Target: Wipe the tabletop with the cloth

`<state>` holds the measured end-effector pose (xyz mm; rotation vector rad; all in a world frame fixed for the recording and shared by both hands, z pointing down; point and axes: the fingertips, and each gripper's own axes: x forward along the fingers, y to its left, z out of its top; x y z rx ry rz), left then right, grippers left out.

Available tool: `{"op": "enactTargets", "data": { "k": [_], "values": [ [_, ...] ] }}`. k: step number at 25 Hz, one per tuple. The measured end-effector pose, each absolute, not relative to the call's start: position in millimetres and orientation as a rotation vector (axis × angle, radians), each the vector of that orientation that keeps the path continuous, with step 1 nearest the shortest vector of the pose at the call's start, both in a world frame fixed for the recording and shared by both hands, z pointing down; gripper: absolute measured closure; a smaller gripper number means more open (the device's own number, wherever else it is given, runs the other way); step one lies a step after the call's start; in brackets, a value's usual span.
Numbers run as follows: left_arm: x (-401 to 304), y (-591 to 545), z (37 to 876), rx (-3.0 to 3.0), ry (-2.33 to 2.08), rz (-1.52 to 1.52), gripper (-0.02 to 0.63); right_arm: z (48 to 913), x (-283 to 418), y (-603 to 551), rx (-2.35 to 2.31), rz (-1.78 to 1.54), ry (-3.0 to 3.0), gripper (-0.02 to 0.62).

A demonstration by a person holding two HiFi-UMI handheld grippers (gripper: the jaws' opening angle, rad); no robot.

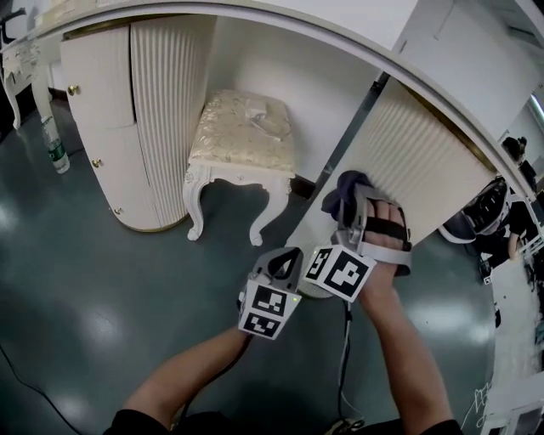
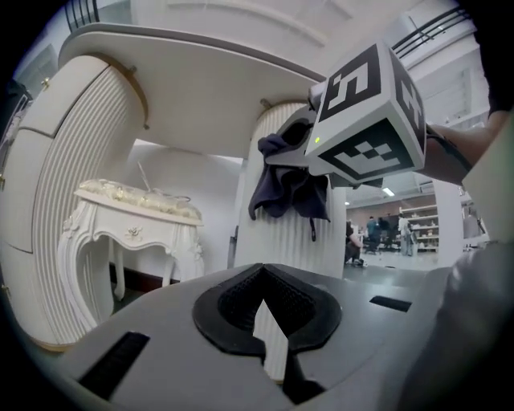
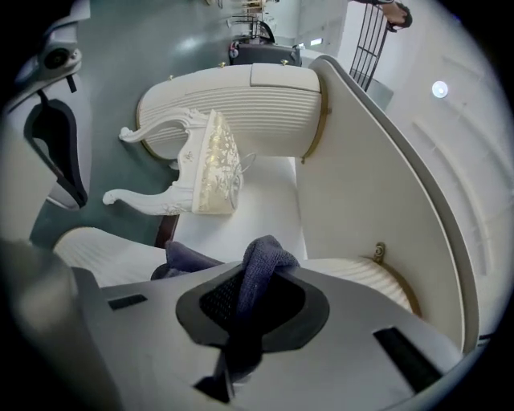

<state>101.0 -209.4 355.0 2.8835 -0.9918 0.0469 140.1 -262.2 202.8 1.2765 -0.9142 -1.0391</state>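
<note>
Two grippers over glossy dark-green floor [image 1: 85, 297], beside the curved white tabletop [image 1: 280, 19]: right gripper [image 3: 245, 309] clamps a dark purple cloth [image 3: 261, 261]; left gripper [image 2: 261, 321] clenched, empty. Cushioned cream stool [image 1: 242, 127] far left.

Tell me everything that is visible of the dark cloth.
The cloth is dark blue-grey, soft and woven-looking, bunched rather than spread. The right hand-held gripper has its jaws shut on one fold; the rest hangs in loose folds, with a thin strand dangling. It is held in the air below the white tabletop, in front of a ribbed cabinet. Only the gripper visibly touches it.
</note>
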Motion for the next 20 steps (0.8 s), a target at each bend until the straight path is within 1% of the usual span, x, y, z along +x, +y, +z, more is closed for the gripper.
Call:
{"op": "enactTargets", "data": {
  "k": [5, 12, 15, 20],
  "values": [
    [111, -211, 323, 2.919, -0.977, -0.032, 0.598, 152, 140, -258, 1.326, -1.087, -0.890, 0.569],
    [132, -195, 300, 2.982, -0.929, -0.093, 0.598, 86, 145, -241, 1.426, -1.182, -0.913, 0.569],
    [140, -188, 301, 2.997, -0.902, -0.074, 0.598, 67, 148, -231, 1.431, -1.244, -0.857, 0.569],
    [155, -174, 295, 3.027, -0.878, -0.084, 0.598, 50, 156, -210, 1.505, -1.292, -0.935, 0.569]
  ]
}}
